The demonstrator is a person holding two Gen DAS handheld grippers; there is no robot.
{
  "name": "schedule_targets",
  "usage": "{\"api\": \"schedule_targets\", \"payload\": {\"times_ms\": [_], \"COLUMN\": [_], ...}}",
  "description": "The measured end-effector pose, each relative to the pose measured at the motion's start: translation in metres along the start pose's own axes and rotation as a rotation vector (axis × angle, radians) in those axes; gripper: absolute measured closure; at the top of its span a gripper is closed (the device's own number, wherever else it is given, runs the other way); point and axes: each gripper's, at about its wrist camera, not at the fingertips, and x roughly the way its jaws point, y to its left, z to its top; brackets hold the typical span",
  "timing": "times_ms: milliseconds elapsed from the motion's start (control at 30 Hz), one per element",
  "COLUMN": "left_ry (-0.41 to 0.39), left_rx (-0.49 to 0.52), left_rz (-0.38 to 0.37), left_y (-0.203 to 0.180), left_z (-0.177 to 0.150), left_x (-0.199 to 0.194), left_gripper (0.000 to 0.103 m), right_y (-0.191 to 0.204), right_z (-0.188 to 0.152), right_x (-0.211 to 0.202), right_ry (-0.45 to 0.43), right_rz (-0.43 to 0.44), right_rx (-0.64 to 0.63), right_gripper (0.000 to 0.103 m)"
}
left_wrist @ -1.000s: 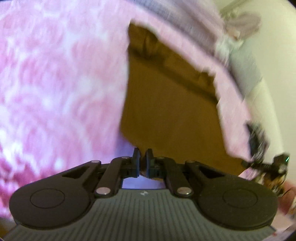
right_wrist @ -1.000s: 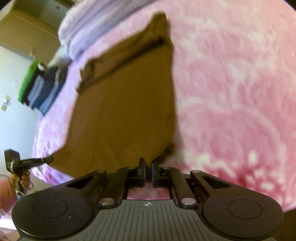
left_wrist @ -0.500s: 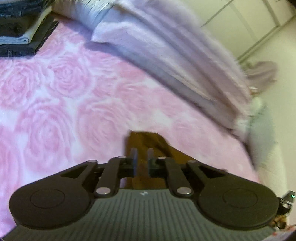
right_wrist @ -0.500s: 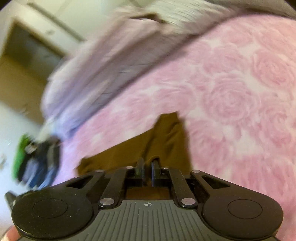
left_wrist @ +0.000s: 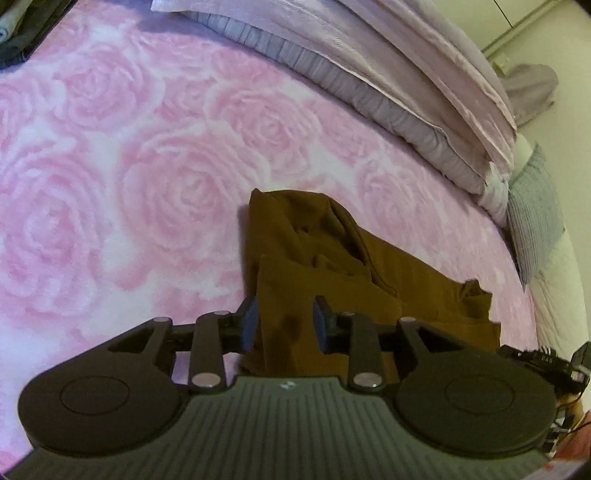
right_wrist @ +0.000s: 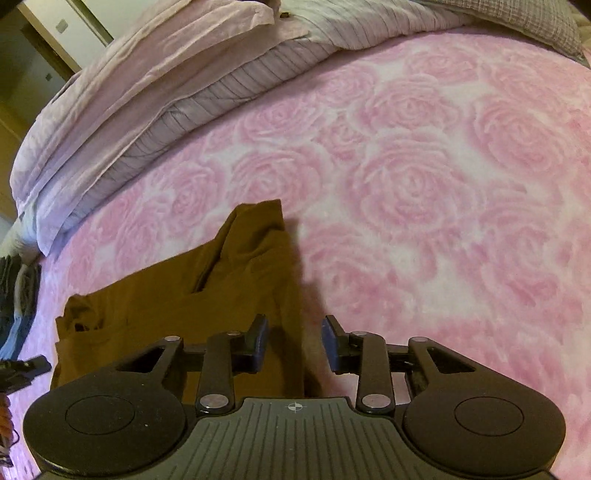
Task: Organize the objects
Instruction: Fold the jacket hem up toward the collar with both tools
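A brown garment lies folded over on the pink rose-patterned blanket. My left gripper hovers over its left edge with jaws opening; brown cloth shows between the pads, which no longer press on it. In the right wrist view the same brown garment lies at lower left on the blanket. My right gripper is over its right edge, jaws opening, cloth under the left pad and blanket under the right one. Neither gripper holds anything.
Lilac and striped bedding is bunched along the far side of the bed, also bedding. A stack of folded dark clothes sits at the far left corner. A grey cushion leans at the right edge.
Both grippers carried the garment's near edge forward across the bed, folding it over itself. Then both went from shut on the cloth to open, letting it go.
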Motion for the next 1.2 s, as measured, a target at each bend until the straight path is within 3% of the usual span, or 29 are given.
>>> {"api": "schedule_targets", "payload": {"times_ms": [300,333,367,400,433,533,633,933,1200], "left_ry": [-0.008,-0.014,-0.024,-0.042,-0.061,-0.128,-0.179,-0.291,-0.248], "left_rx": [0.018,0.035,0.058,0.09,0.113,0.163,0.152,0.186,0.212], "left_rz": [0.039,0.057,0.075,0.097,0.108,0.113,0.094,0.115,0.181], "left_y": [-0.007,-0.01,-0.013,-0.017,-0.02,-0.029,-0.032,-0.048,-0.044], "left_z": [0.008,0.008,0.007,0.005,0.003,-0.003,-0.004,0.025,0.041], "left_x": [0.016,0.016,0.015,0.012,0.008,-0.007,-0.022,-0.029,0.011], "left_gripper": [0.077,0.086,0.101,0.103,0.103,0.103,0.103,0.103,0.103], "right_y": [-0.007,-0.006,-0.005,-0.002,0.003,0.023,0.038,0.042,0.04], "right_z": [0.014,0.015,0.015,0.015,0.014,0.01,0.006,0.034,0.06], "right_x": [0.022,0.024,0.025,0.024,0.021,0.004,-0.016,-0.022,0.018], "right_ry": [-0.03,-0.038,-0.046,-0.056,-0.074,-0.115,-0.174,-0.244,-0.186], "right_rz": [0.05,0.056,0.071,0.076,0.073,0.048,0.042,0.028,0.014], "right_rx": [-0.039,-0.052,-0.068,-0.09,-0.131,-0.278,-0.363,-0.356,-0.339], "right_gripper": [0.069,0.069,0.07,0.085,0.099,0.102,0.102,0.102,0.102]}}
